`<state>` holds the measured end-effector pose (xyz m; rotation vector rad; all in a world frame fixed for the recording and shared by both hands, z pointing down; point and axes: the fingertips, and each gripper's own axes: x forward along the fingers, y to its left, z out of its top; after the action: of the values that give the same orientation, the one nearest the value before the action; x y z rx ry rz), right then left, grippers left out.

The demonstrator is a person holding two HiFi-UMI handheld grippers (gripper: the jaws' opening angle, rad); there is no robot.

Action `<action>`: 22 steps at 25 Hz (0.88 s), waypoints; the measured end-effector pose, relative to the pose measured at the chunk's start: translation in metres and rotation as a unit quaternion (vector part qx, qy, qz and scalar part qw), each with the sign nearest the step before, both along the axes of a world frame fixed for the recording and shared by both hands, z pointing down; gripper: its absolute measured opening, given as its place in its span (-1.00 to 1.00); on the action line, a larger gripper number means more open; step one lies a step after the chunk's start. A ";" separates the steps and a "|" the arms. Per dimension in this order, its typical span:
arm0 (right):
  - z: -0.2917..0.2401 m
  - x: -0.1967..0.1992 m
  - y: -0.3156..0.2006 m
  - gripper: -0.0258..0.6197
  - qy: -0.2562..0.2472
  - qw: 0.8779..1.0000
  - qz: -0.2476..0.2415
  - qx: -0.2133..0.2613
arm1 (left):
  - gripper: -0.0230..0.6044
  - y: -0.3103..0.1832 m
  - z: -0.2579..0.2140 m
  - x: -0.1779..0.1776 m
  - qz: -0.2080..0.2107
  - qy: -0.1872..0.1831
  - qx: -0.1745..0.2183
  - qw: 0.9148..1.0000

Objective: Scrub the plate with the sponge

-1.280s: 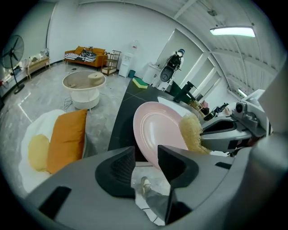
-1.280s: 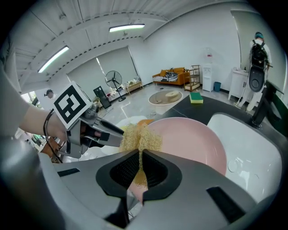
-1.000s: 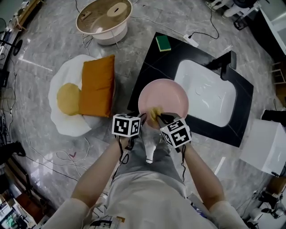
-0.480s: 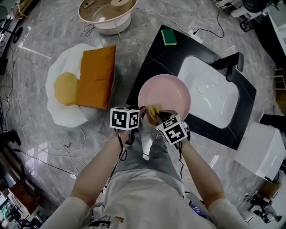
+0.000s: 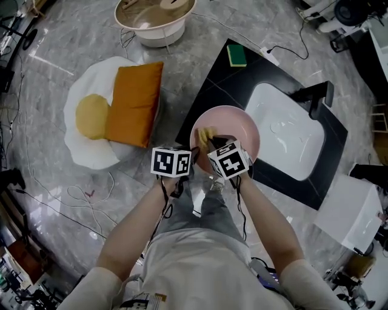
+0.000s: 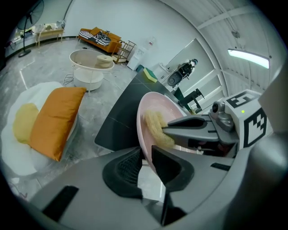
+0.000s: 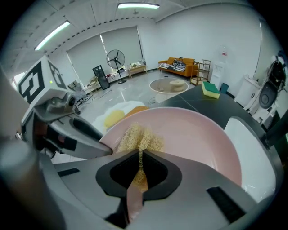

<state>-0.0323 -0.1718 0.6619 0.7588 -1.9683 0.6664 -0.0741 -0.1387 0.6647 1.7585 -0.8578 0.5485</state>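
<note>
A pink plate [image 5: 239,130] lies on the black counter beside the sink. Its near rim [image 6: 157,105] stands between the pads of my left gripper [image 5: 193,156], whose jaws are closing and pinch it. My right gripper [image 5: 212,140] is shut on a yellow fibrous sponge [image 5: 208,134]. It holds the sponge [image 7: 139,137] against the plate's inner surface [image 7: 198,134] near the left rim. In the left gripper view the sponge [image 6: 155,128] sits just beyond my left gripper [image 6: 146,157]. The two grippers are close together, side by side.
A white sink [image 5: 288,139] is sunk into the black counter [image 5: 209,100], and a green sponge [image 5: 236,56] lies at its far corner. On the floor at left are an orange cushion [image 5: 134,103], an egg-shaped mat [image 5: 91,115] and a beige tub [image 5: 154,18]. A white box [image 5: 351,212] stands at right.
The right gripper has carried the sponge farther onto the plate and closer to the left gripper. The left gripper stays at the plate's near rim.
</note>
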 end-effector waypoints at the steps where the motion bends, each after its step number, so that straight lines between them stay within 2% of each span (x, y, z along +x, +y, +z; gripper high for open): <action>1: -0.001 -0.002 -0.008 -0.78 0.002 1.000 0.002 0.005 | -0.68 0.001 0.000 -0.002 0.000 -0.003 -0.001 1.000; 4: -0.002 -0.006 -0.025 -0.78 0.007 1.000 -0.005 0.002 | -0.72 -0.002 -0.001 -0.009 -0.013 -0.011 -0.003 1.000; 7: -0.002 0.002 -0.035 -0.77 0.014 1.000 -0.005 0.004 | -0.76 -0.005 -0.001 -0.014 -0.052 -0.002 -0.012 0.999; 11: -0.003 0.028 -0.045 -0.78 0.031 0.999 0.023 0.016 | -0.82 -0.009 0.000 -0.019 -0.096 0.005 -0.023 0.995; 15: -0.009 0.063 -0.041 -0.78 0.081 0.996 0.021 0.021 | -0.84 -0.012 -0.001 -0.023 -0.108 -0.016 -0.016 0.994; 19: -0.009 0.096 -0.021 -0.78 0.141 0.990 -0.021 0.013 | -0.84 -0.015 0.000 -0.024 -0.122 -0.022 -0.011 0.992; 22: -0.007 0.109 0.010 -0.78 0.174 0.982 -0.070 -0.022 | -0.83 -0.018 0.000 -0.027 -0.133 -0.025 -0.011 0.991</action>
<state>0.0763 -0.1617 0.6550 0.6539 -1.6637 0.4568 -0.1006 -0.1570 0.6652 1.5830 -1.0975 0.4247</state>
